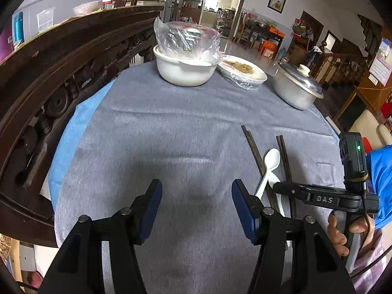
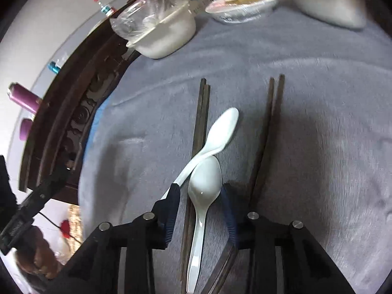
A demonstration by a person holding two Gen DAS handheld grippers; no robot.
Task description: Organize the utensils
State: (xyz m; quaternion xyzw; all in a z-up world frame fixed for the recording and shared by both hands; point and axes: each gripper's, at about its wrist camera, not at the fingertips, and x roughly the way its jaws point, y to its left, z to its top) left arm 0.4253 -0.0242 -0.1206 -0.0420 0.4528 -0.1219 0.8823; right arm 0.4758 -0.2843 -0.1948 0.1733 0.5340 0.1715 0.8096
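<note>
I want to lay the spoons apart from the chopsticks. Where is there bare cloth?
The grey tablecloth is bare between the carved dark wooden rail and the left pair of dark chopsticks, short of the white ceramic bowl. It is crowded where two white spoons cross those chopsticks.

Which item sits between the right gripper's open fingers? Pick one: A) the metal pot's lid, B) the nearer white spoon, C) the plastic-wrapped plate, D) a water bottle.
B. In the right wrist view, the right gripper is open with its fingers either side of the bowl of the nearer white spoon, not yet closed on it; the dark chopsticks lie alongside on the grey cloth.
</note>
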